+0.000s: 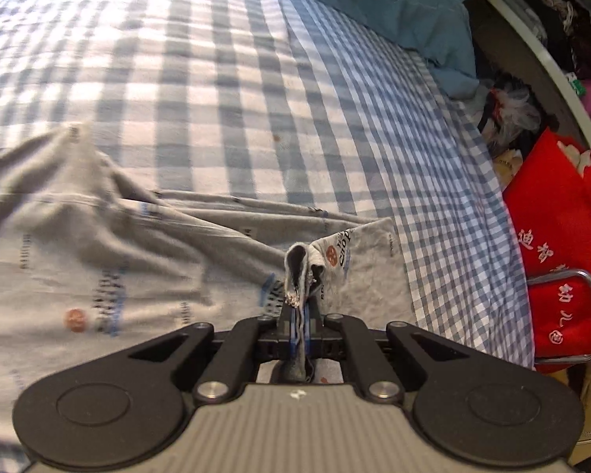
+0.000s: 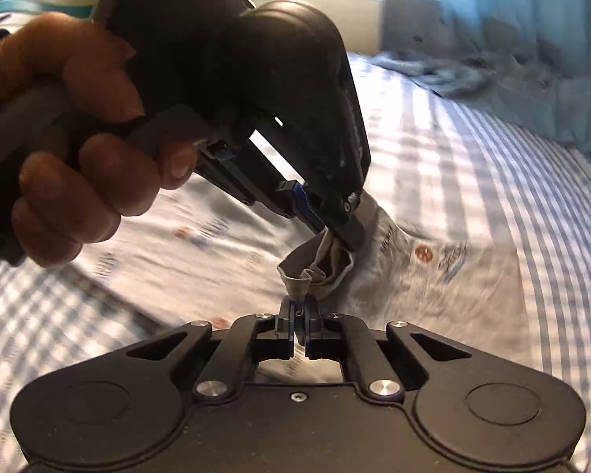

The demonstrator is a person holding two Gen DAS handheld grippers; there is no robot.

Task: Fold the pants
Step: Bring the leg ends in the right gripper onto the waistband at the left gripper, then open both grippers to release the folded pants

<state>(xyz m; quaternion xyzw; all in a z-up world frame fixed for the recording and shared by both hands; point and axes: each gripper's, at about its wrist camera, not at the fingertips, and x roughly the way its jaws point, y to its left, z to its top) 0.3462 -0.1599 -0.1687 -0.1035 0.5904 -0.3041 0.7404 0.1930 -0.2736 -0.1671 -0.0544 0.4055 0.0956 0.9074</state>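
Note:
Light grey printed pants (image 1: 118,260) lie spread on a blue-and-white checked bed (image 1: 216,79), and also show in the right wrist view (image 2: 433,287). My left gripper (image 1: 298,311) is shut on a bunched edge of the pants, lifted a little off the bed. In the right wrist view the left gripper (image 2: 335,232) comes in from the upper left, held by a hand (image 2: 78,181). My right gripper (image 2: 300,311) is shut on the same bunched edge of fabric, just below the left one.
A teal blanket (image 1: 394,4) lies crumpled at the far end of the bed. Beside the bed's right edge stand a red bag (image 1: 563,244) and a shelf of clothes (image 1: 563,31).

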